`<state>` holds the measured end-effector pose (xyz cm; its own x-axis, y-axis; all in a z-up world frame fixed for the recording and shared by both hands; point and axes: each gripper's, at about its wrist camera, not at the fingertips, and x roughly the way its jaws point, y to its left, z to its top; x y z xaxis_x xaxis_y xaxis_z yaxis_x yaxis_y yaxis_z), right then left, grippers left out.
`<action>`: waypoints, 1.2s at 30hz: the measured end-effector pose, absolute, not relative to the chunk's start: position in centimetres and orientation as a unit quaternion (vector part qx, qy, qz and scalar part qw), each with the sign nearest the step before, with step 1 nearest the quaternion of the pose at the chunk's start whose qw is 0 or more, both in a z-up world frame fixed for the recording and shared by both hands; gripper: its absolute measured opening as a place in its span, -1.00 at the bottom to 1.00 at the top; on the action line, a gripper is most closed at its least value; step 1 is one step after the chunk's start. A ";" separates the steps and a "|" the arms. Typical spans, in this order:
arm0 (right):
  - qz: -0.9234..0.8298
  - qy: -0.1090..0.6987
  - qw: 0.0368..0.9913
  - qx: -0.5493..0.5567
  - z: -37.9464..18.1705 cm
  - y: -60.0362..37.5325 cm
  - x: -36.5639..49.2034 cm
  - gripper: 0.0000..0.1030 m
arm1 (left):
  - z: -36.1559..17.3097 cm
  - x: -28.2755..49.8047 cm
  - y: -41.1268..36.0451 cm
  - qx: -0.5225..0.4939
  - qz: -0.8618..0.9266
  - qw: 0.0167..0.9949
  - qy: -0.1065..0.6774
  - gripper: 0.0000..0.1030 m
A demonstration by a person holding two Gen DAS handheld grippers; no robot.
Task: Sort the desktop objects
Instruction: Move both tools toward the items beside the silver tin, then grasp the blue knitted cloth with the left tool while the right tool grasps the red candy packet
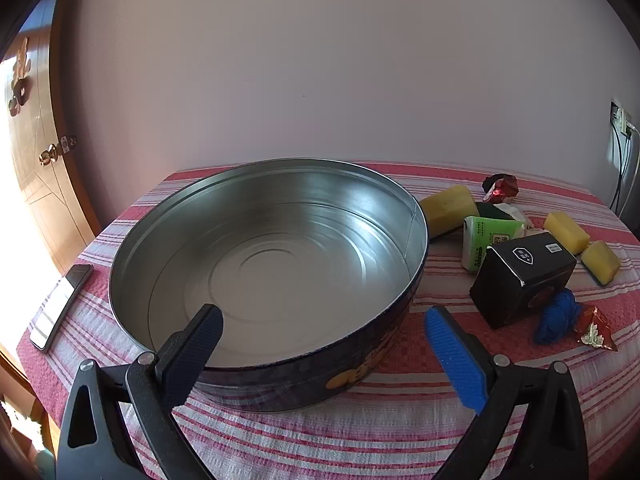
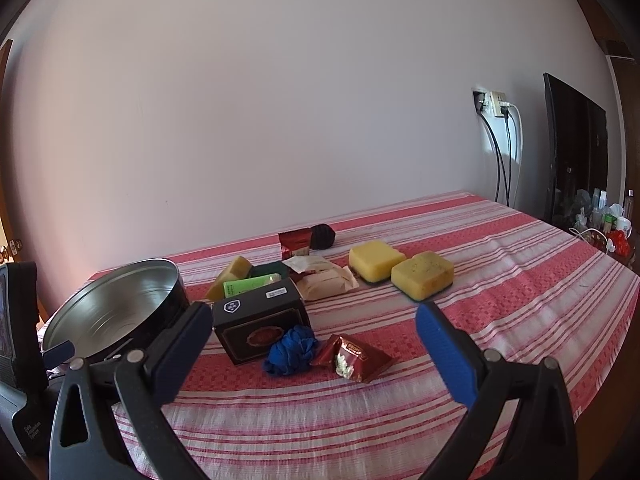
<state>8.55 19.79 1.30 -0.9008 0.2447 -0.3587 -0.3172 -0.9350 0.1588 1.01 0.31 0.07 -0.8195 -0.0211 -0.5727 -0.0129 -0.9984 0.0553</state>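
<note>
A wide, round metal tin [image 1: 276, 256] with nothing in it stands on the striped tablecloth. My left gripper [image 1: 324, 328] hangs open over its near rim, holding nothing. To the tin's right lie a black box [image 1: 524, 276], a blue cloth ball [image 1: 556, 318], a red snack packet [image 1: 594, 328], a green tissue pack [image 1: 486, 240] and yellow sponges [image 1: 566, 232]. In the right wrist view my right gripper [image 2: 314, 326] is open and empty, above the table in front of the blue cloth ball [image 2: 292, 350], the red packet [image 2: 352, 358] and the black box [image 2: 260, 320]. The tin [image 2: 120, 308] sits at the left.
A phone [image 1: 60, 306] lies at the table's left edge. Further back are two yellow sponges [image 2: 400, 266], a beige wrapped pack [image 2: 326, 284], another red packet [image 2: 296, 242] and a black ball [image 2: 323, 237]. A wall socket with cables [image 2: 498, 108] and a dark screen [image 2: 576, 148] are at the right.
</note>
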 end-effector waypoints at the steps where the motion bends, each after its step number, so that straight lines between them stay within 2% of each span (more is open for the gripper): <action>1: 0.969 0.108 0.145 -0.169 1.3 19.8 8.5 1.00 | 0.1 1.1 0.4 0.301 -0.953 0.002 -0.029 0.98; 21: 0.967 0.096 0.159 -0.173 0.7 21.5 8.7 1.00 | 0.2 0.9 1.9 0.300 -0.953 -0.019 -0.041 0.98; 27: 0.963 0.040 0.175 -0.202 -0.7 23.5 8.9 1.00 | 0.1 1.7 5.0 0.283 -0.949 -0.113 -0.079 0.98; 36: 0.951 -0.034 0.138 -0.274 -3.1 23.2 5.8 0.95 | 0.5 1.9 8.1 0.269 -0.943 -0.163 -0.108 0.98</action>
<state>5.85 23.18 -3.07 -0.8120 0.2813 -0.5114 -0.2446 -0.9595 -0.1396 1.94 8.08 0.51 -0.8024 0.2501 -0.5418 -0.3662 -0.9233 0.1161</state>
